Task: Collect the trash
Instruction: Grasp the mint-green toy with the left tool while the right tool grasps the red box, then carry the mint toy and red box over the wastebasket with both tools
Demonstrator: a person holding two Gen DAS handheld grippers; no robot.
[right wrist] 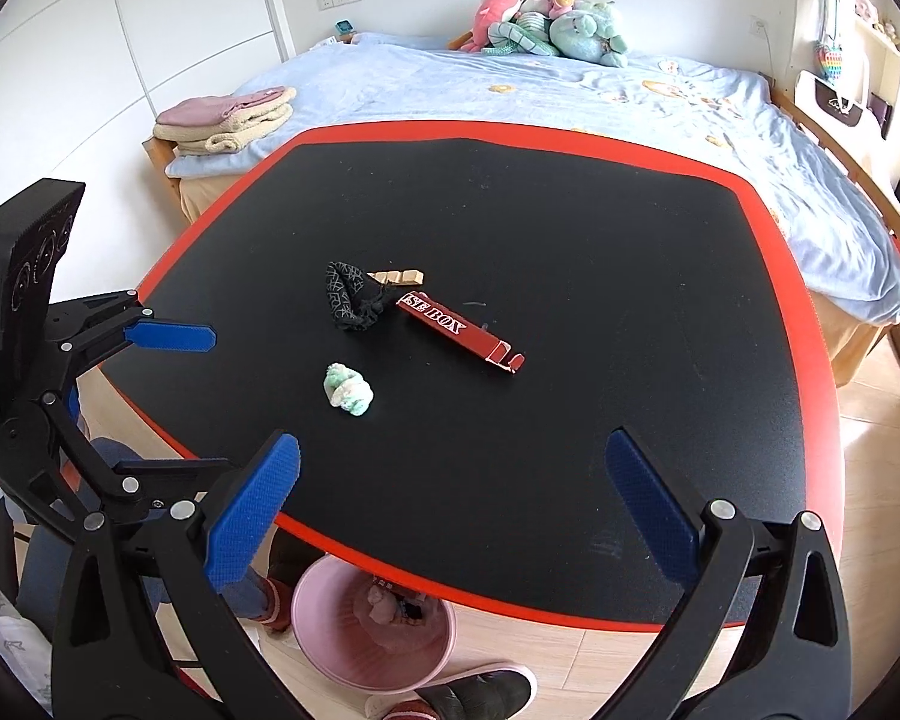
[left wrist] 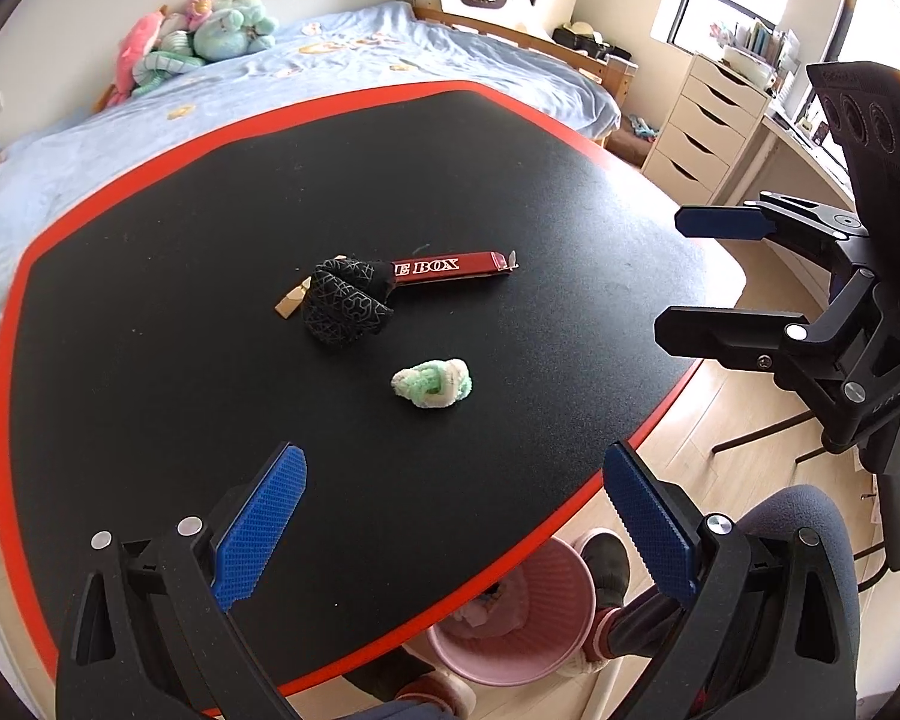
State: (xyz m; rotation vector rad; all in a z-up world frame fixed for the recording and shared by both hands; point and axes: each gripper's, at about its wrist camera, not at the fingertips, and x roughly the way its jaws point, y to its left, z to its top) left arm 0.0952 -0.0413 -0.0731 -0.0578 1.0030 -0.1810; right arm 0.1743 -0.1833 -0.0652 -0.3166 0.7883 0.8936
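Observation:
On the black table [left wrist: 210,228] [right wrist: 570,228] lie a flat red box [left wrist: 450,269] [right wrist: 459,330], a crumpled black patterned wad [left wrist: 345,302] [right wrist: 348,296], a small wooden clip [left wrist: 291,302] [right wrist: 397,277] and a green-white fluffy ball [left wrist: 432,383] [right wrist: 349,390]. A pink trash bin [left wrist: 516,624] [right wrist: 372,630] stands on the floor under the near table edge, with some trash inside. My left gripper [left wrist: 450,516] [right wrist: 168,396] is open and empty above the near edge. My right gripper [right wrist: 450,510] [left wrist: 669,273] is open and empty, also near the edge.
A bed with blue sheet [right wrist: 630,102] and plush toys [right wrist: 546,18] stands behind the table. A white drawer unit [left wrist: 702,126] and a chair's legs [left wrist: 762,432] are at the right. The person's slippered feet [right wrist: 450,696] are beside the bin.

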